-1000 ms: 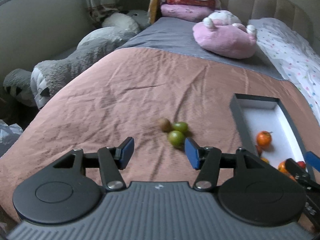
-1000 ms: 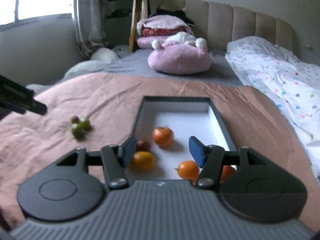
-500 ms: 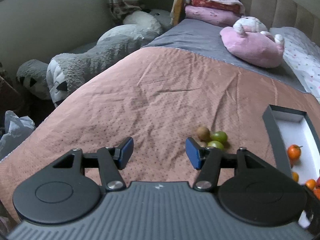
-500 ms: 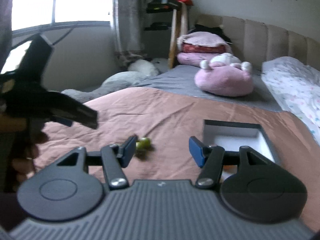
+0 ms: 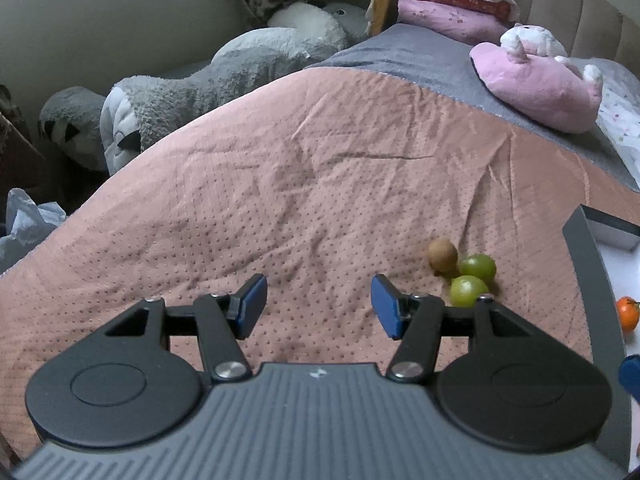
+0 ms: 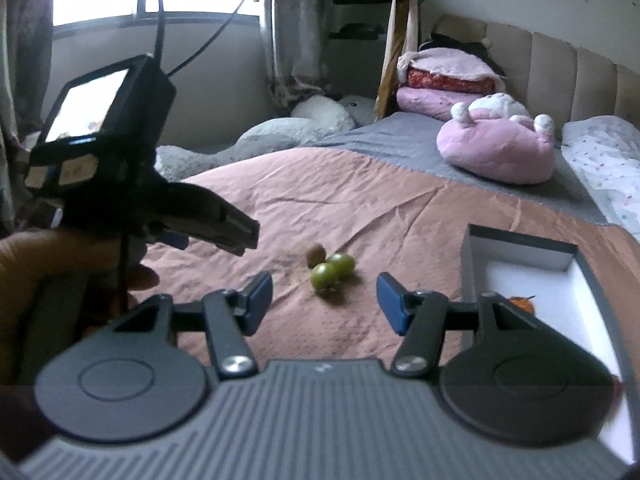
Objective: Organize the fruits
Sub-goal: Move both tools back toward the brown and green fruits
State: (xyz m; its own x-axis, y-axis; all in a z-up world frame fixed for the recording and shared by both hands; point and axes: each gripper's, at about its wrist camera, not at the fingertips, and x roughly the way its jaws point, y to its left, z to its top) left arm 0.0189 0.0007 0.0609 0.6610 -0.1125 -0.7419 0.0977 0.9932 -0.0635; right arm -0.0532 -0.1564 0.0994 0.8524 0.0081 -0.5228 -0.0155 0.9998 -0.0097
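Two green fruits point(image 5: 468, 290) point(image 5: 477, 266) and a small brown fruit point(image 5: 443, 255) lie together on the pink bedspread point(image 5: 320, 184). My left gripper point(image 5: 318, 304) is open and empty, with the cluster just right of its right finger. In the right wrist view the same green fruits point(image 6: 325, 276) point(image 6: 342, 263) and brown fruit point(image 6: 315, 255) lie a little beyond my open, empty right gripper point(image 6: 324, 306). A dark box with a white inside point(image 6: 520, 248) holds an orange fruit point(image 6: 520, 305). From the left wrist, that box point(image 5: 580, 264) and an orange fruit point(image 5: 628, 312) sit at the right edge.
A hand point(image 6: 60, 252) holds the left gripper's body point(image 6: 140, 200) at the left of the right wrist view. A pink plush point(image 5: 540, 80) lies on a grey blanket point(image 5: 400, 52). Grey plush toys point(image 5: 160, 100) line the bed's left side. A polka-dot duvet point(image 6: 608, 168) lies right.
Both views have swung left. The fruit cluster slid from between the left fingers to their right. The right view left the box and now faces the cluster, with the left gripper in sight.
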